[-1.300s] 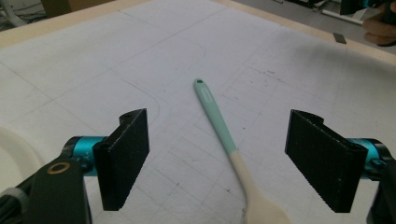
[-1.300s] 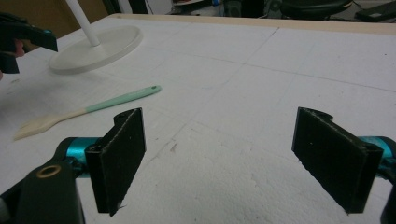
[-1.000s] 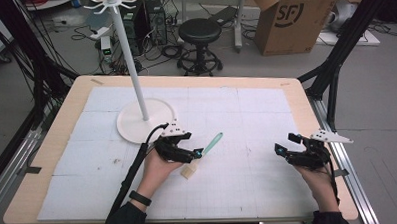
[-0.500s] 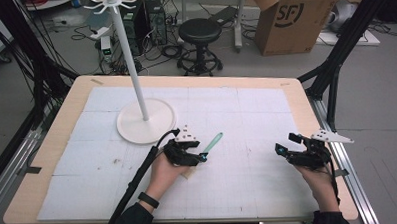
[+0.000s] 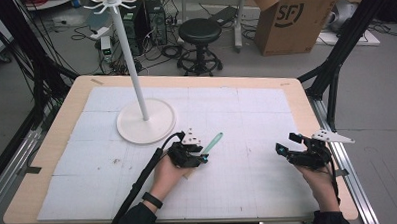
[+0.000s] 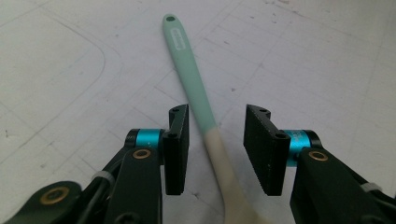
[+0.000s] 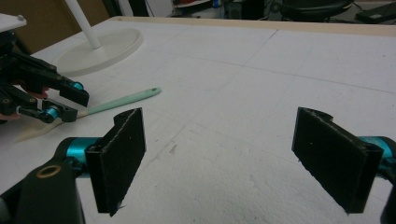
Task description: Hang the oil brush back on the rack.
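From the high view the spatula (image 5: pixel 212 143) lies flat on the white mat (image 5: pixel 246 115) near the stand base (image 5: pixel 146 121), left gripper (image 5: pixel 202 158) over its near end, right gripper (image 5: pixel 283 150) idle, wide open, well apart. In the left gripper view the jaws have just been closing with the handle between them, pads (image 6: pixel 177 144) not touching yet, so I'd centre the handle before squeezing.

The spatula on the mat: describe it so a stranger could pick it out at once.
Start at the white stand with its round base on the table. Just right of and nearer than that base lies the spatula, between the left gripper jaws. Its mint-green handle and cream blade end single it out.
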`<action>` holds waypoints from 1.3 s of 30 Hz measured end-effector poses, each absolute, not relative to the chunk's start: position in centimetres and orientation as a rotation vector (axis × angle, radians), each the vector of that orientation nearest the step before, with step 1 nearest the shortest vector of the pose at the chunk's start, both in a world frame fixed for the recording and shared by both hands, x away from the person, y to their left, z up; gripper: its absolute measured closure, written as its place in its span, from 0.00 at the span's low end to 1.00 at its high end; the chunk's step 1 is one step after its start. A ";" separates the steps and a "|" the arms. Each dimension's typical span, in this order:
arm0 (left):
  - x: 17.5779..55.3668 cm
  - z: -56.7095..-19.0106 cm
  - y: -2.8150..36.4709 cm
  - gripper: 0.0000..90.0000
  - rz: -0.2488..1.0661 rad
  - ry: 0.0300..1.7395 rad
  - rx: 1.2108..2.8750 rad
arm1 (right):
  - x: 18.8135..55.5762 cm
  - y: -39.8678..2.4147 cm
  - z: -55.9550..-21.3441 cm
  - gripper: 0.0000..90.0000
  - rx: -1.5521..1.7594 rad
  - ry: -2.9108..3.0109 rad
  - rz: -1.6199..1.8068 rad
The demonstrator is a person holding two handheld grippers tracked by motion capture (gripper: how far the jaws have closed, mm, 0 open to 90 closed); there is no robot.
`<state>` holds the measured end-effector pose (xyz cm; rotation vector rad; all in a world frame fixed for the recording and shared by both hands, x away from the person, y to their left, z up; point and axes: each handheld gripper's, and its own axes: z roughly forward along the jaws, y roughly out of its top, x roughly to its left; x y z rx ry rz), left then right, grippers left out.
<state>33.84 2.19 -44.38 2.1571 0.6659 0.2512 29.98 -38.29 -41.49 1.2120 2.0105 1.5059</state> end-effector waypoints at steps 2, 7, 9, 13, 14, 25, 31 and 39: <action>33.8 -44.5 2.1 0.71 0.265 0.672 2.172 | 30.0 -38.3 -41.5 0.18 1.210 2.011 1.508; 33.8 -44.5 2.1 0.78 0.274 0.694 2.174 | 30.0 -38.3 -41.5 0.18 1.212 2.010 1.509; 33.8 -44.5 2.1 0.82 0.274 0.694 2.173 | 29.9 -38.3 -41.4 0.18 1.212 2.010 1.511; 33.6 -44.5 1.9 0.86 0.273 0.705 2.175 | 29.9 -38.3 -41.4 0.18 1.213 2.008 1.513; 33.5 -44.5 1.9 0.87 0.281 0.711 2.175 | 29.9 -38.3 -41.4 0.18 1.210 2.010 1.512; 33.5 -44.4 1.8 0.90 0.258 0.781 2.159 | 29.8 -38.4 -41.3 0.18 1.211 2.002 1.521; 33.7 -44.4 2.1 0.91 0.245 0.765 2.156 | 29.8 -38.4 -41.3 0.18 1.217 2.001 1.524; 33.8 -44.2 2.4 0.92 0.234 0.740 2.158 | 29.8 -38.5 -41.3 0.18 1.219 2.001 1.522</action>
